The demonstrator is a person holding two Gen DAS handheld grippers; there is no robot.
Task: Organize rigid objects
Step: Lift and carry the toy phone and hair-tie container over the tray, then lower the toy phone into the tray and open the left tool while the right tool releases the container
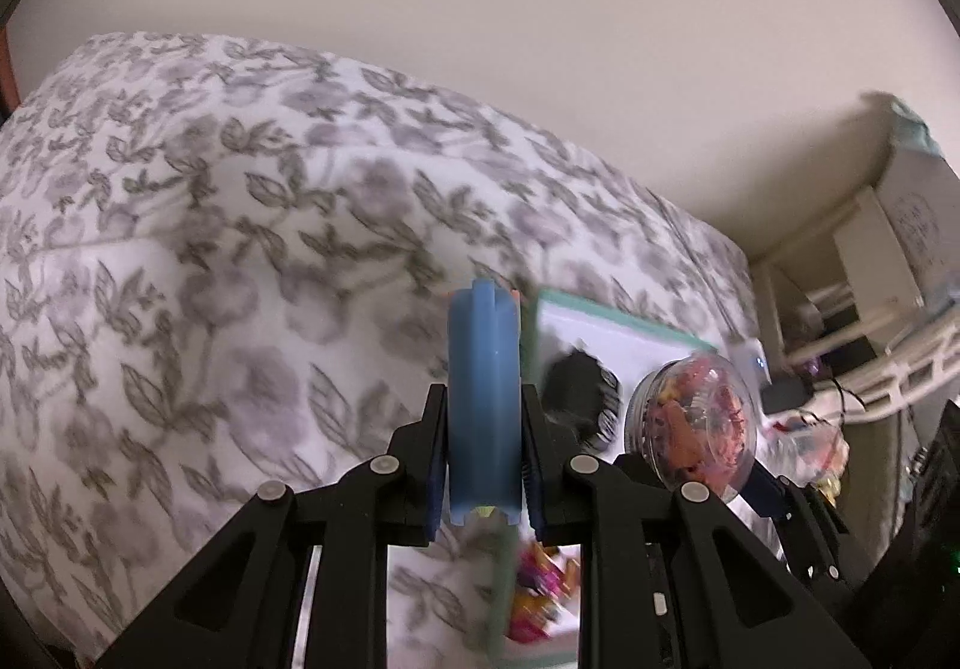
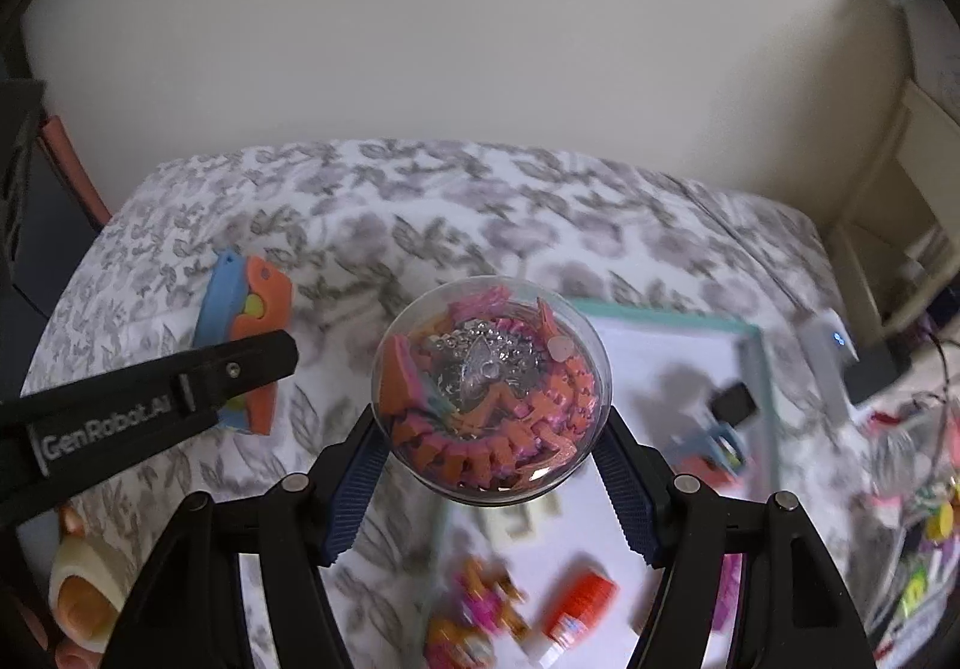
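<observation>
Bed (image 2: 456, 201): floral grey-and-white cover, filling the ground beneath and ahead of both claws; plain cream wall (image 2: 456, 39) beyond it.

Shelving unit (image 2: 900, 201): cream, far right of the right claw, contents blurred.

Tray (image 2: 759, 369): white, teal-rimmed, lying on the bed below and right of the right claw; holds a red-capped tube (image 2: 579, 606), pink-and-orange pieces and a small black item, all blurred.

Left claw (image 1: 485, 429): closed on a blue and orange toy (image 1: 483, 399) held upright between the pads, raised above the bed, left of the tray.

Right claw (image 2: 491, 453): clamped on a clear plastic dome container (image 2: 491, 393) filled with pink and orange pieces, lifted above the tray's near-left corner, just right of the left claw.
</observation>
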